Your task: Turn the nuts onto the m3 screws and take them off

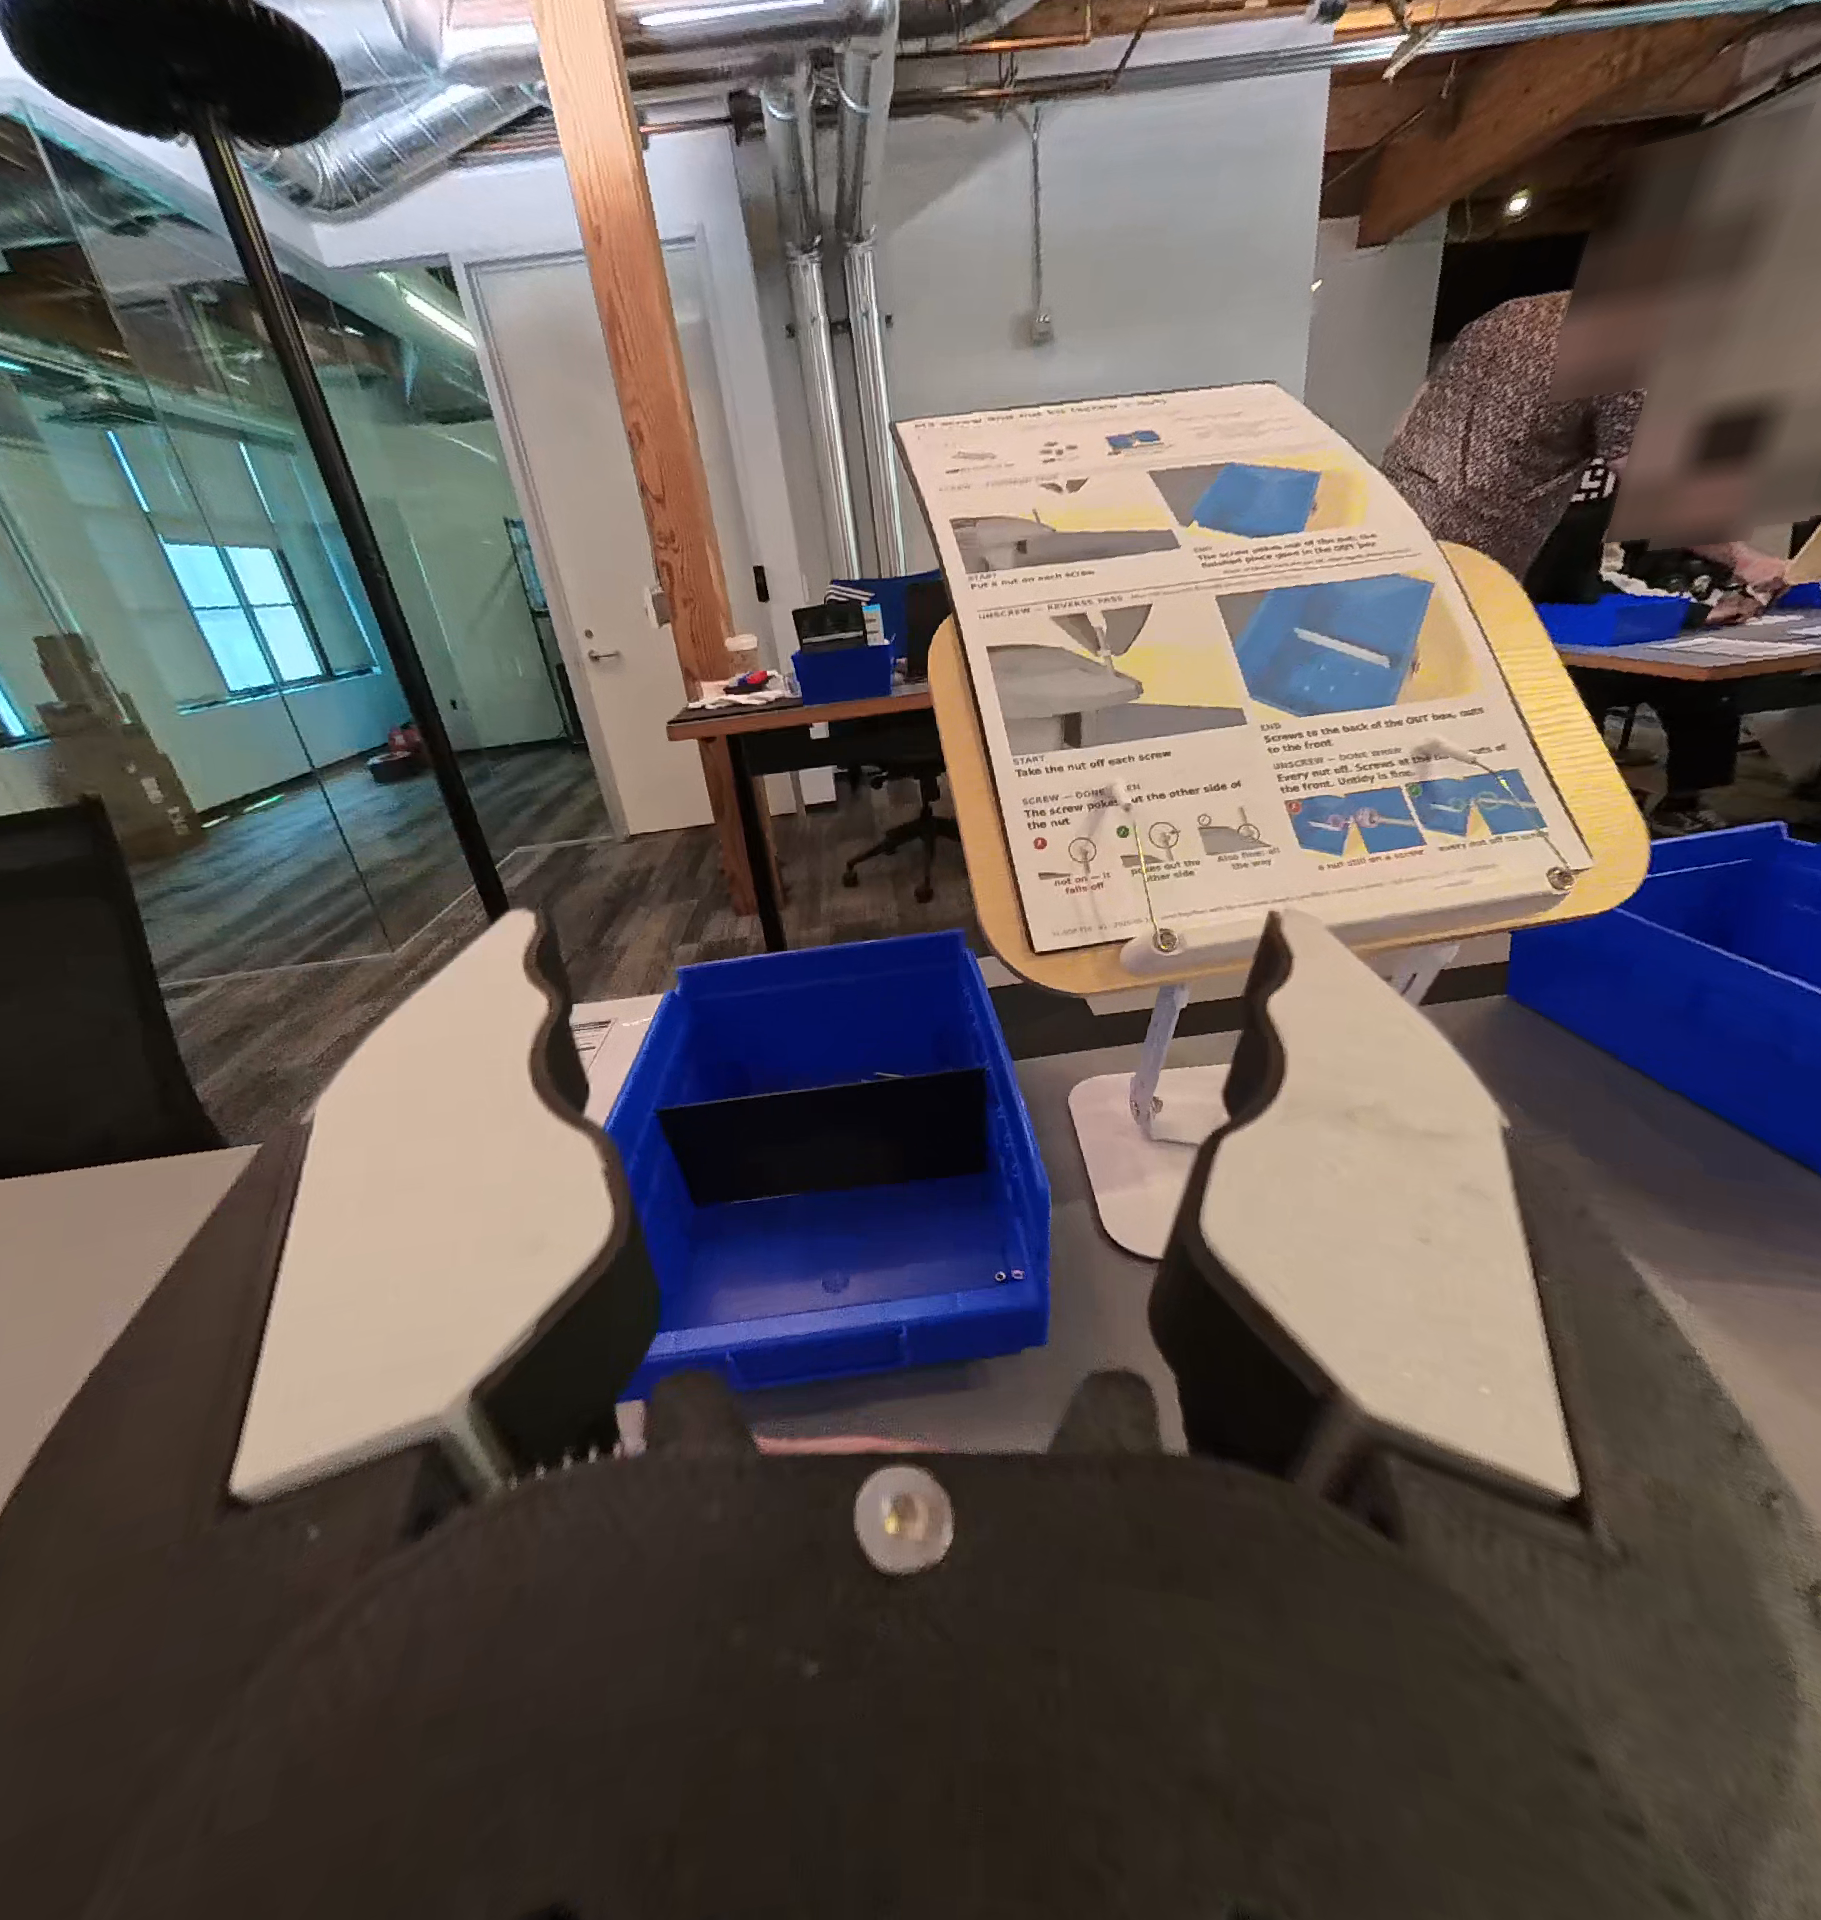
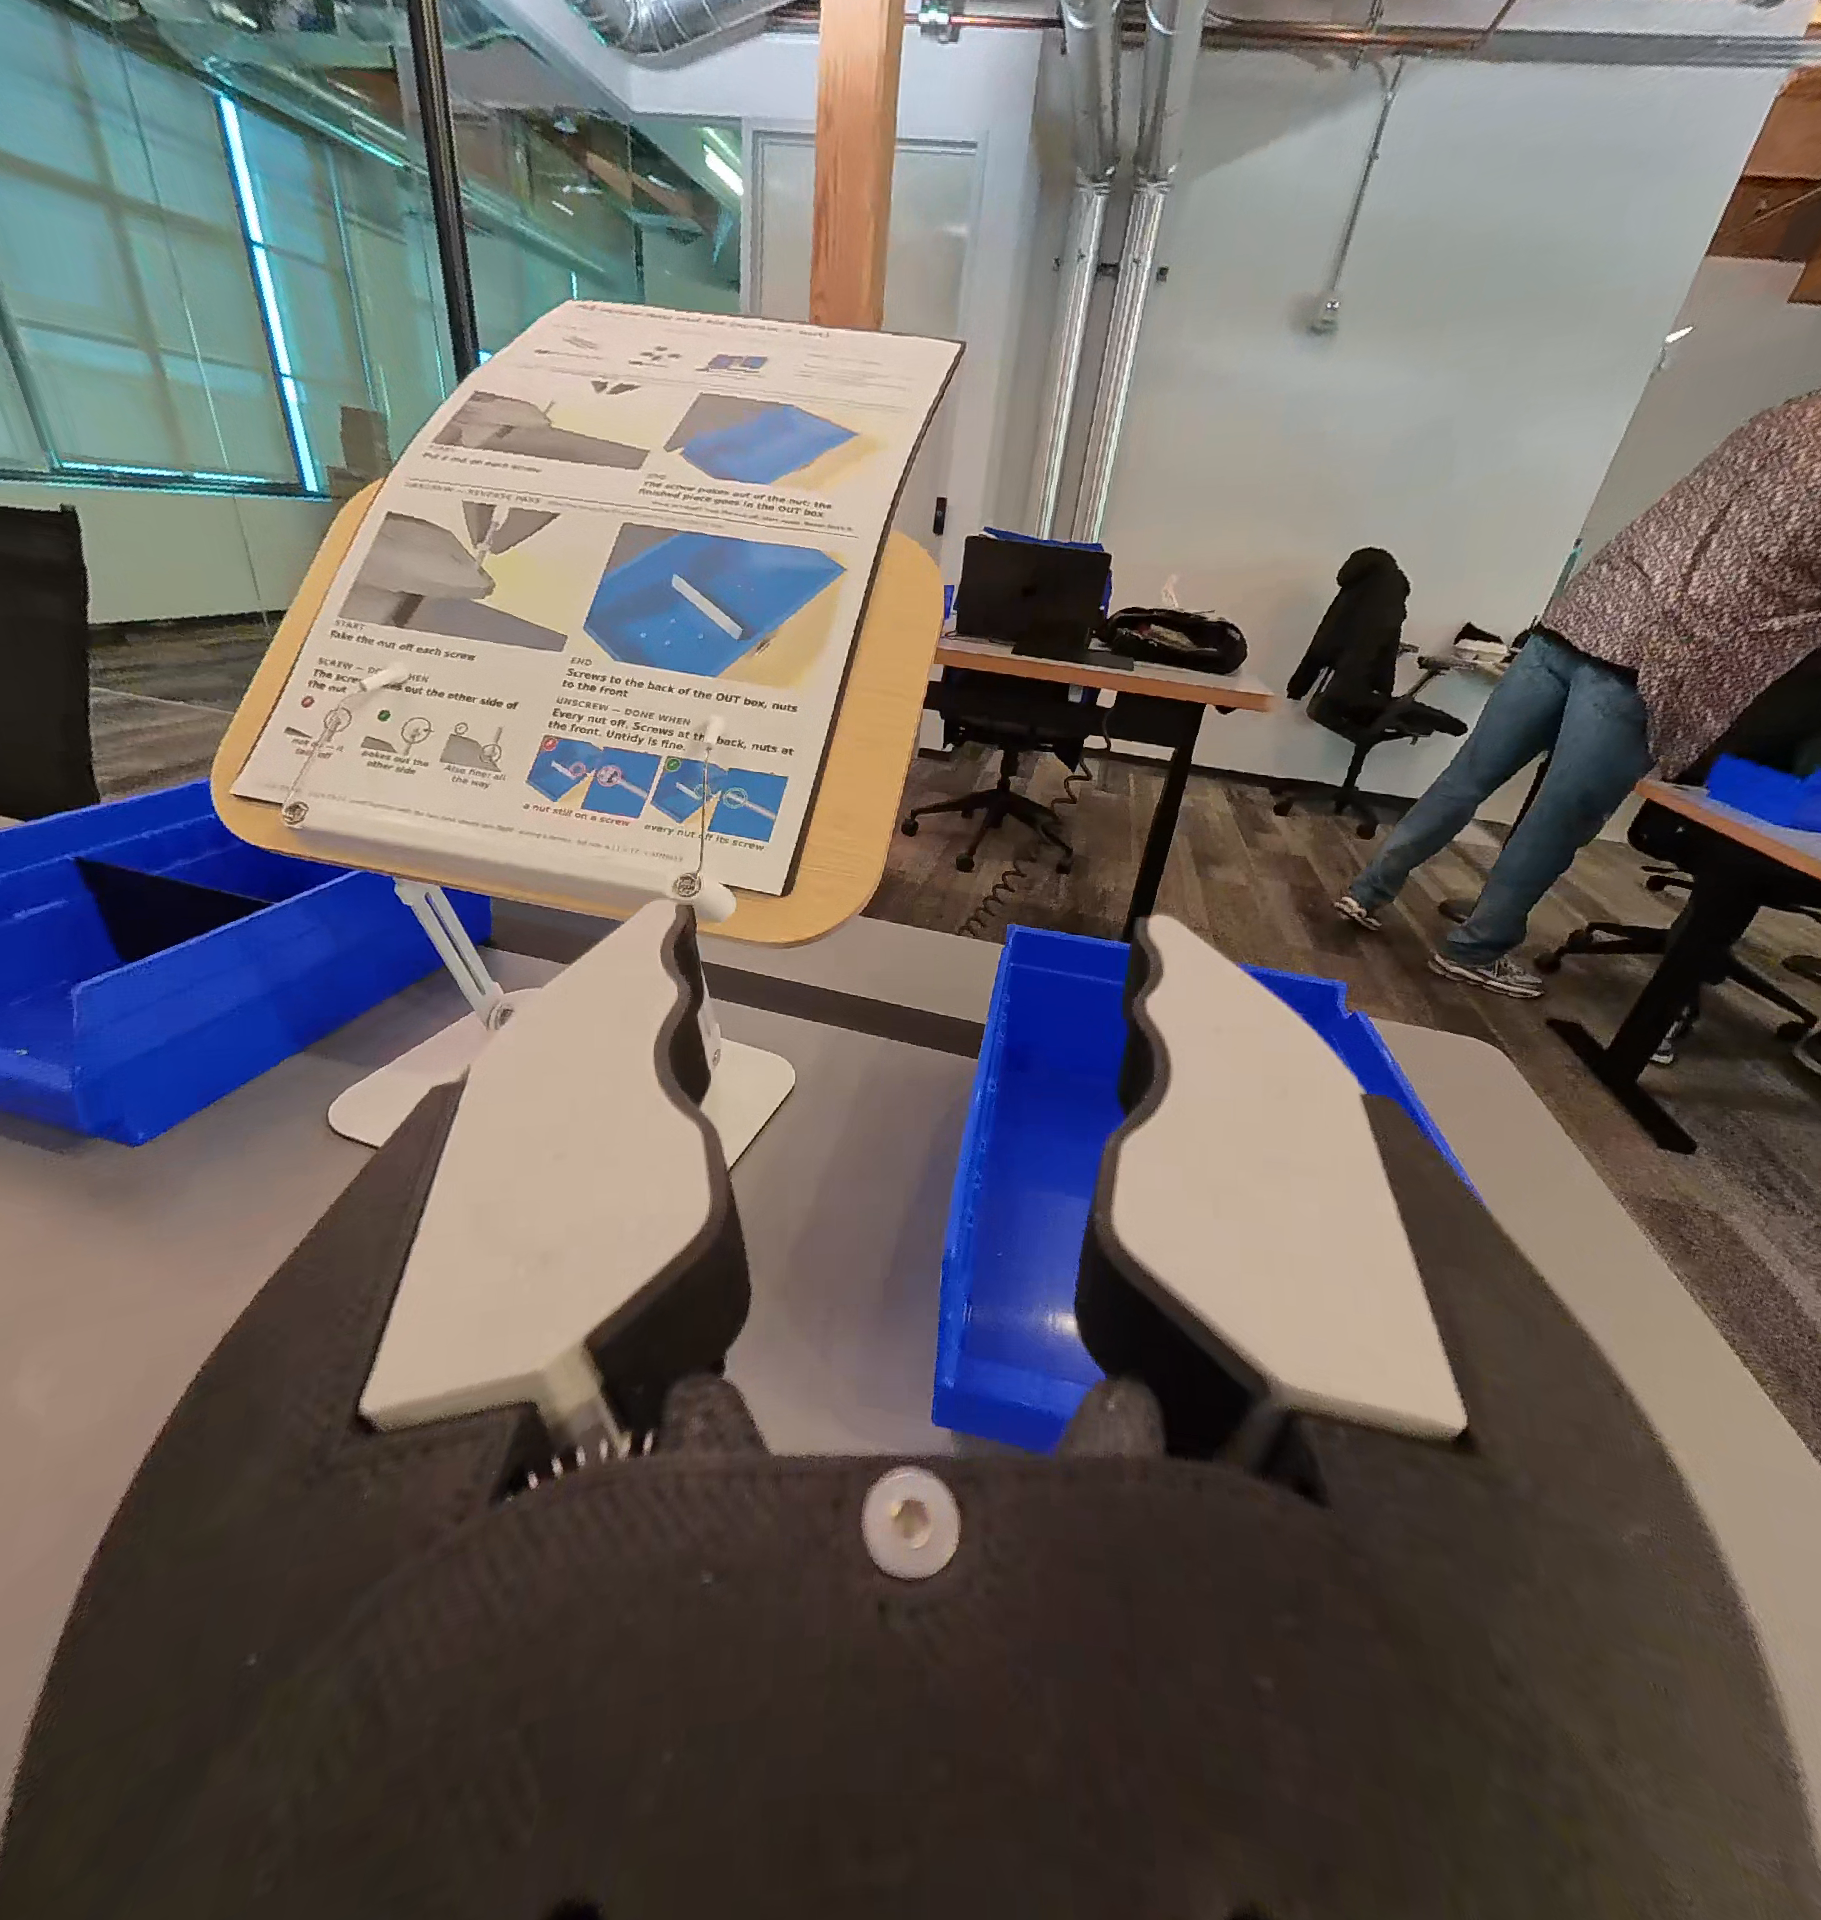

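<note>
My left gripper (image 1: 906, 935) is open and holds nothing. It hovers over the grey table (image 1: 75, 1299), just before a blue bin (image 1: 833, 1247) with a black divider (image 1: 823, 1132) across it. Two small dark nuts (image 1: 1008, 1275) lie in the bin's front right corner. My right gripper (image 2: 911, 930) is open and holds nothing. It hovers over the table (image 2: 158, 1299), with a narrow blue bin (image 2: 1031, 1195) showing between and behind its fingers. The same divided bin shows at the left of the right wrist view (image 2: 158, 966).
A wooden stand with an instruction sheet (image 1: 1249, 665) stands on a white base between the bins; it also shows in the right wrist view (image 2: 594, 623). Another blue bin (image 1: 1716, 966) sits at right. A person (image 2: 1664, 644) bends over a desk beyond. A black chair back (image 1: 44, 987) stands at left.
</note>
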Demonstrator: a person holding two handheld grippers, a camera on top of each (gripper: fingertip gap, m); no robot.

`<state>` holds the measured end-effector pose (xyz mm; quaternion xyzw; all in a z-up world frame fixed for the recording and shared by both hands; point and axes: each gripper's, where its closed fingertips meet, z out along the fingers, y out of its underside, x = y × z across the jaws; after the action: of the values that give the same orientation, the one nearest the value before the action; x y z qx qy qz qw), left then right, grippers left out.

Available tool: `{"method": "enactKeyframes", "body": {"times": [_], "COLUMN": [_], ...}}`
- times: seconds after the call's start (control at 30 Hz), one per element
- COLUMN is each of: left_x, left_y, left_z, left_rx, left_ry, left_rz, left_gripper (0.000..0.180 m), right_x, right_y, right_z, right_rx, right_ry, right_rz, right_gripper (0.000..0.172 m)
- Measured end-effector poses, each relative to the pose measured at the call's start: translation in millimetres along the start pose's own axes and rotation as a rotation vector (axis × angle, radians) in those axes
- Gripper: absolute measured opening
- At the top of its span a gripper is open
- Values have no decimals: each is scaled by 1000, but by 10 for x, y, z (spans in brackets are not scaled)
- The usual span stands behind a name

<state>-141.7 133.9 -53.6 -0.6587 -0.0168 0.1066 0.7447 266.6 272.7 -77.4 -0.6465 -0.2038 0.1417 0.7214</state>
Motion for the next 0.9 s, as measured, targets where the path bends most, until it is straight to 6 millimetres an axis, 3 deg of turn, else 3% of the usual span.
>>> {"method": "enactKeyframes", "body": {"times": [0.6,0.9], "left_x": [-69,-17], "left_y": [10,30], "left_z": [-46,-56], "left_rx": [2,-4], "left_ry": [0,21], "left_rz": [-1,23], "left_gripper": [66,25], "right_x": [-174,-186], "right_y": [86,84], "right_z": [60,45], "right_rx": [-50,-55], "right_ry": [-65,-86], "right_rz": [-38,-44], "right_gripper": [59,41]}}
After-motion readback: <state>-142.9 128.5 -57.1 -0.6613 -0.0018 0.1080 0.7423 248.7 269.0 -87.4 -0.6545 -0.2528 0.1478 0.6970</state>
